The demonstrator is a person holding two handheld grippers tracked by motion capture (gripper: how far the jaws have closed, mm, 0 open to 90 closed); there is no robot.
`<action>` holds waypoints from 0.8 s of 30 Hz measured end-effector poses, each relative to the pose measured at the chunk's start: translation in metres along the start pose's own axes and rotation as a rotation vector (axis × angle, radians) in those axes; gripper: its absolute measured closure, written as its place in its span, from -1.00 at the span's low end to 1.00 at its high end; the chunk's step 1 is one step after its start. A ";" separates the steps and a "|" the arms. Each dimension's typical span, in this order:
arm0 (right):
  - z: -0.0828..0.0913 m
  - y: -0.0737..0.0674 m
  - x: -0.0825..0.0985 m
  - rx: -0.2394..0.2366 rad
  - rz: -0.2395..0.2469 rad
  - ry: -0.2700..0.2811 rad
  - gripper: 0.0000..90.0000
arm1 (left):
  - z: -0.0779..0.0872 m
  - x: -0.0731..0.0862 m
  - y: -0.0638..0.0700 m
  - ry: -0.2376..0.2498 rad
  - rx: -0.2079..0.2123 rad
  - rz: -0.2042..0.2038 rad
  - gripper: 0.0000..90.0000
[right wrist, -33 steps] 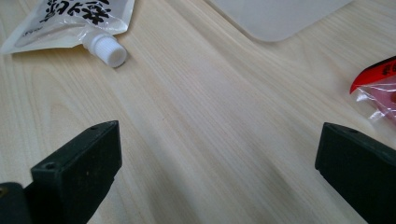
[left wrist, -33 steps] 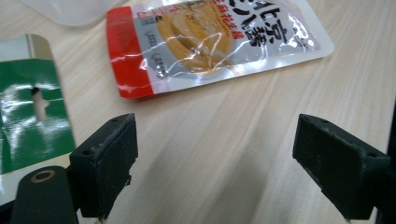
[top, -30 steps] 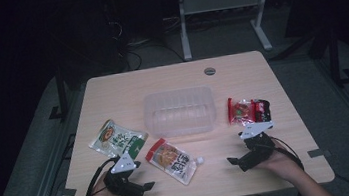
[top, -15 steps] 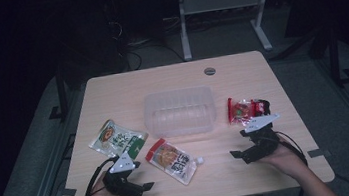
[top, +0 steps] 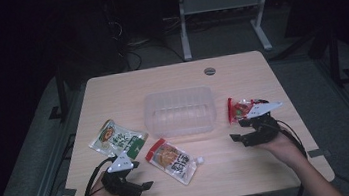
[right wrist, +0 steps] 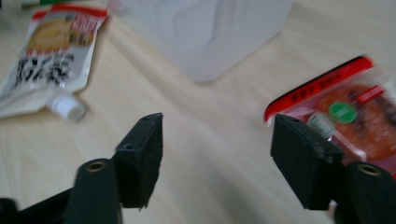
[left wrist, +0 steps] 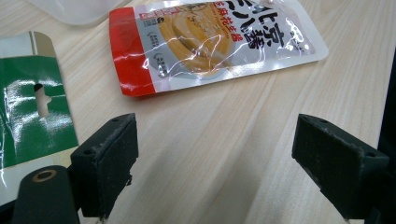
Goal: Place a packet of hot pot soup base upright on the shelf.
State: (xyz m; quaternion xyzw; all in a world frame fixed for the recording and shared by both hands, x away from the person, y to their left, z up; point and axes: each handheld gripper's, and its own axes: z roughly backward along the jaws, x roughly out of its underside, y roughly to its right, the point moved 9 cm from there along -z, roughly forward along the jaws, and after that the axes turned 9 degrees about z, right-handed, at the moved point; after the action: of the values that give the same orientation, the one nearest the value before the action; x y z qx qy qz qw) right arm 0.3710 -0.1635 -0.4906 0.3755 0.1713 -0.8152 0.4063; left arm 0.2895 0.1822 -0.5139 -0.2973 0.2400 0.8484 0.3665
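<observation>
Clear tub (top: 179, 111) mid-table, green pkt (top: 117, 139) left (spout pouch (top: 175, 161) beside).

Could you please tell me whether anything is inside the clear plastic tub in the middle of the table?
Nothing shows inside the clear plastic tub; through its walls you see only the wooden table. All three food pouches lie outside it on the tabletop.

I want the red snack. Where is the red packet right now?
In the high view the red packet lies on the table's right side, just right of the clear plastic tub, beside the right gripper.
</observation>
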 end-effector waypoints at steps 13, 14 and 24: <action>-0.002 0.030 -0.023 0.065 0.009 -0.008 0.71 | 0.004 0.001 0.001 0.018 -0.001 -0.005 -0.69; -0.001 0.033 -0.025 0.069 0.012 -0.001 0.76 | 0.004 0.000 0.001 0.019 -0.002 -0.001 -0.69; 0.000 0.051 -0.040 0.085 0.019 0.012 1.00 | 0.004 0.000 -0.001 0.020 -0.004 0.012 -0.69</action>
State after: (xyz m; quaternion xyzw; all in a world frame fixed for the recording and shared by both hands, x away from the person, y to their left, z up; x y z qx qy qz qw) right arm 0.4271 -0.1736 -0.4594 0.3988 0.1354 -0.8156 0.3967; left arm 0.2886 0.1850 -0.5111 -0.3049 0.2434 0.8482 0.3583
